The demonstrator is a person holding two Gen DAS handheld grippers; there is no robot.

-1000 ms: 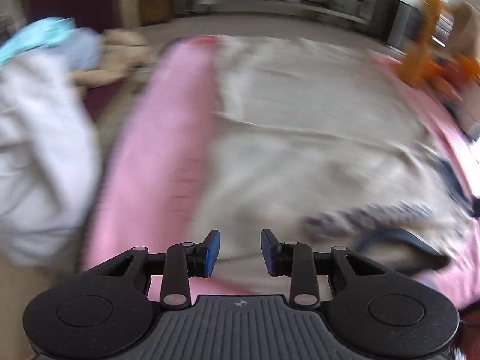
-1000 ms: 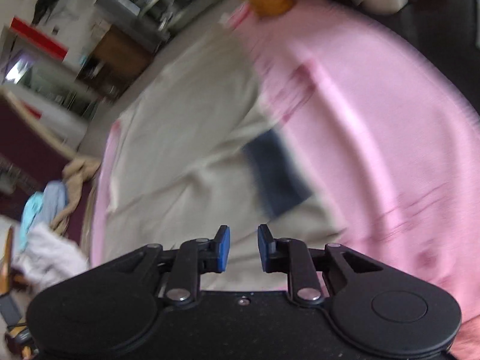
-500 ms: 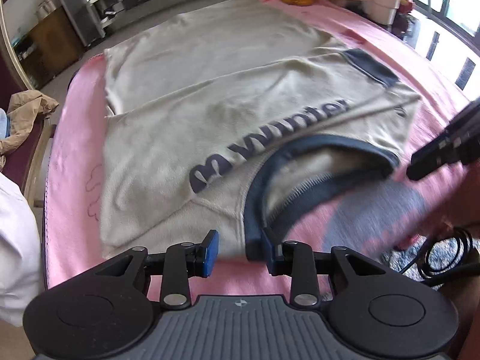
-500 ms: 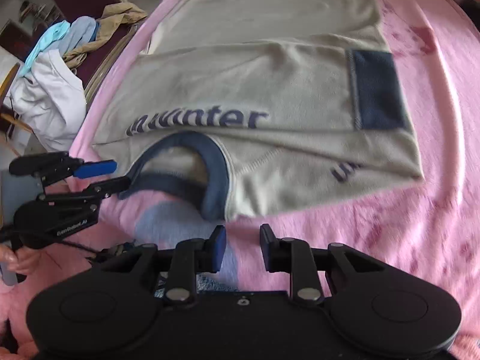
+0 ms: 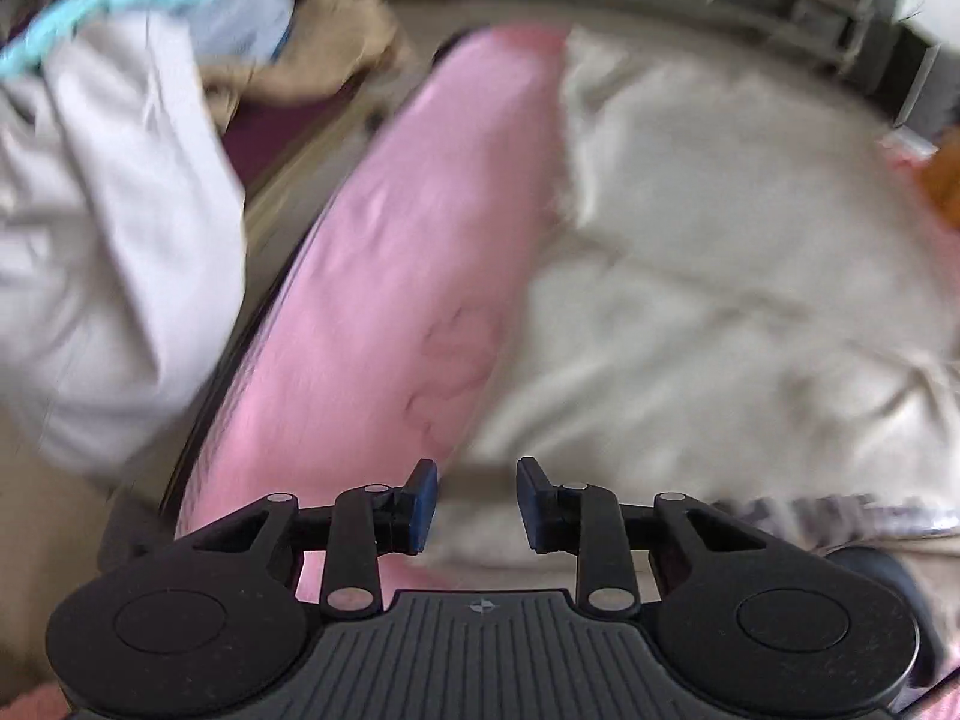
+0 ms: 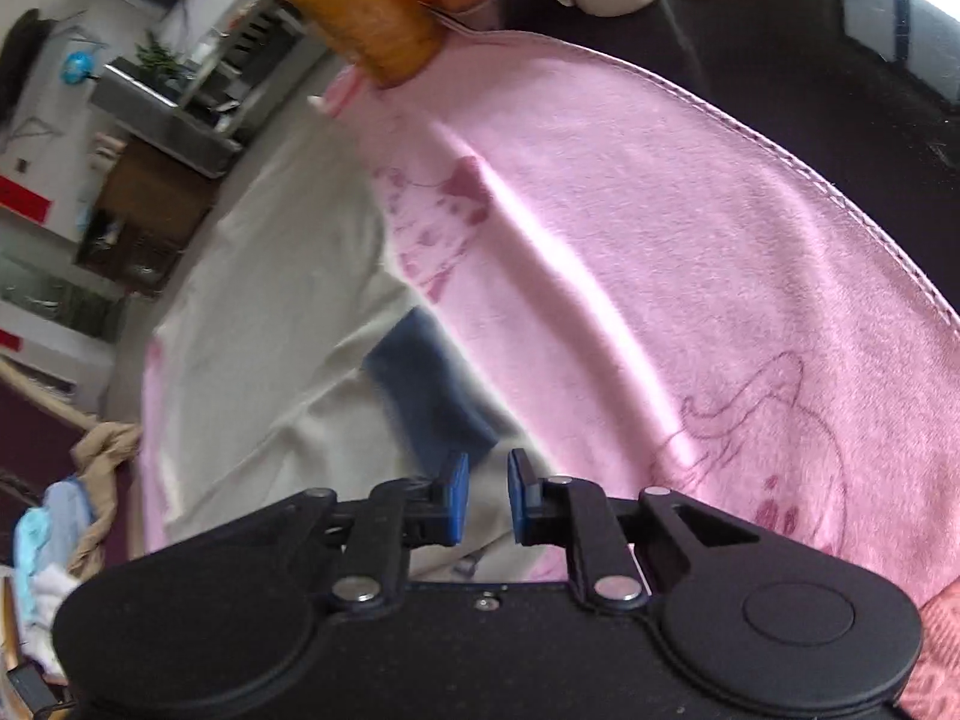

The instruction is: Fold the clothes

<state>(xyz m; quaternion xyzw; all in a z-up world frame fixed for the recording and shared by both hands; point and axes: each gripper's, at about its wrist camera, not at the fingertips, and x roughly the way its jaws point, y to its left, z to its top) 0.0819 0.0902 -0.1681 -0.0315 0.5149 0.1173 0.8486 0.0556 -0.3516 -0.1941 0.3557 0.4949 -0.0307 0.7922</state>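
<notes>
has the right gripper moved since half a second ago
Yes. The right gripper swung toward the shirt's navy cuff, away from its collar; its empty jaws have just been closing.

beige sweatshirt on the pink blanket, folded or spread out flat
Partly folded: the beige fleece sweatshirt lies on the pink fleece blanket with its navy-cuffed sleeve folded across the body.

A grey metal shelf unit [image 6: 162,102] with a green plant [image 6: 155,54] on it stands against a white wall [image 6: 54,114]. Below it sits a brown wooden cabinet [image 6: 144,210] (its contents blurred). Daylight falls from the upper right.
</notes>
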